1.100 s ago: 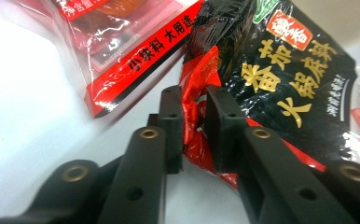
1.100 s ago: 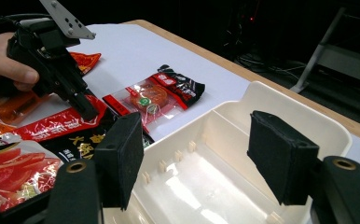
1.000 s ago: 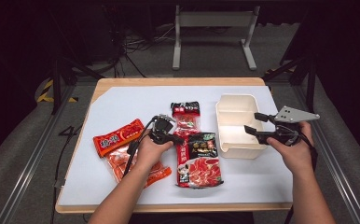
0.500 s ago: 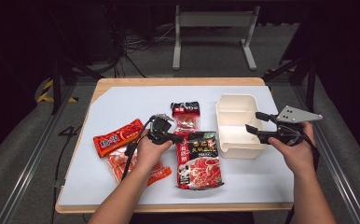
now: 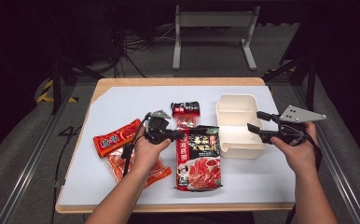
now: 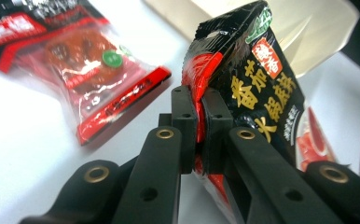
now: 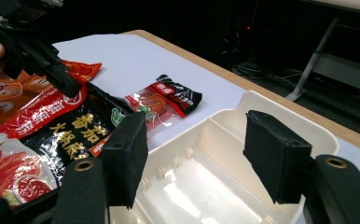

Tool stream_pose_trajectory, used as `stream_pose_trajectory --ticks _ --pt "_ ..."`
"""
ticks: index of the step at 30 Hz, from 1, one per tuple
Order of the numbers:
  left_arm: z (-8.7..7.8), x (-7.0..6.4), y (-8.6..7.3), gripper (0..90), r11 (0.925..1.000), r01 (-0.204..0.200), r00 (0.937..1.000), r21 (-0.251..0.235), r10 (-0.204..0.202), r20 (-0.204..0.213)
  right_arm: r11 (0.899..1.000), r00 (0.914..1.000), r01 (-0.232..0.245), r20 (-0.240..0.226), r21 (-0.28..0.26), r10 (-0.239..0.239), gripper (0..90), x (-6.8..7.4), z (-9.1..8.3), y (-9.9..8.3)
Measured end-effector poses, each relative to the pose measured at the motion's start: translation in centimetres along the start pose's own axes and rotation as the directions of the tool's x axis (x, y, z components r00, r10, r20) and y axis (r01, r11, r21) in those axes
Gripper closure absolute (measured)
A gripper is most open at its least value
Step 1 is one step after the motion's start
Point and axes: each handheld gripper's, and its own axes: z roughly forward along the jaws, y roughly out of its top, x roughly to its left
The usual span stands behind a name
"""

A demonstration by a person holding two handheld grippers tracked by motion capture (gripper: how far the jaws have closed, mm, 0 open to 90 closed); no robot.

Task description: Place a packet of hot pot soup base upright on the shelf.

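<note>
Left gripper (image 6: 199,126) is clamped on the big black-and-red sauce packet's (image 5: 199,156) edge; right gripper (image 7: 194,158) hangs wide open over the cream box (image 5: 236,123).

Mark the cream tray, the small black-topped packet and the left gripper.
cream tray (image 5: 241,150): high view, near rim.
small black-topped packet (image 5: 185,114): high view, middle of the packet.
left gripper (image 6: 199,128): left gripper view, between the jaws clamped on the big packet's edge.

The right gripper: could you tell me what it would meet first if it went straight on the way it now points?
Probably the cream divided container: the open right gripper points into it, though how far above the rim it is remains unclear.
</note>
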Motion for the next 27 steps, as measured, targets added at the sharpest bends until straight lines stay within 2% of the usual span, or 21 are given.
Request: stream_pose_trajectory --ticks 2,5,9,10,15,21,27 --pt "-0.8 -0.3 0.2 86.9 0.9995 -0.001 0.9999 -0.031 0.001 0.010 1.000 1.0000 -0.002 -0.003 0.000 0.002 40.8 0.1 -0.1 0.1" --pt "-1.3 -0.6 0.4 86.9 0.9990 -0.010 0.9998 -0.044 0.011 0.016 1.000 1.0000 -0.003 -0.006 -0.004 0.003 41.2 0.1 -0.1 0.2" --pt "-2.2 -1.6 0.8 87.0 0.9963 -0.036 0.9991 -0.079 0.038 0.021 1.000 0.9999 -0.013 -0.011 -0.005 0.013 41.4 0.2 -0.3 0.3" --pt "-2.6 -2.2 1.0 87.0 0.9941 -0.052 0.9983 -0.096 0.054 0.021 1.000 0.9999 -0.013 -0.012 -0.006 0.012 41.7 0.3 -0.4 0.4" --pt "-3.3 -3.4 1.4 87.1 0.9886 -0.088 0.9957 -0.122 0.091 0.017 1.000 0.9998 -0.016 -0.014 -0.012 0.016 42.7 0.3 -0.6 0.5" --pt "-4.3 -4.8 1.8 87.2 0.9764 -0.142 0.9893 -0.162 0.146 0.007 1.000 0.9996 -0.015 -0.022 -0.018 0.015 43.1 0.6 -0.8 0.8" --pt "-5.6 -5.5 1.9 87.2 0.9612 -0.164 0.9863 -0.221 0.162 -0.028 1.000 0.9992 -0.016 -0.037 -0.020 0.015 43.3 0.8 -0.7 0.9"
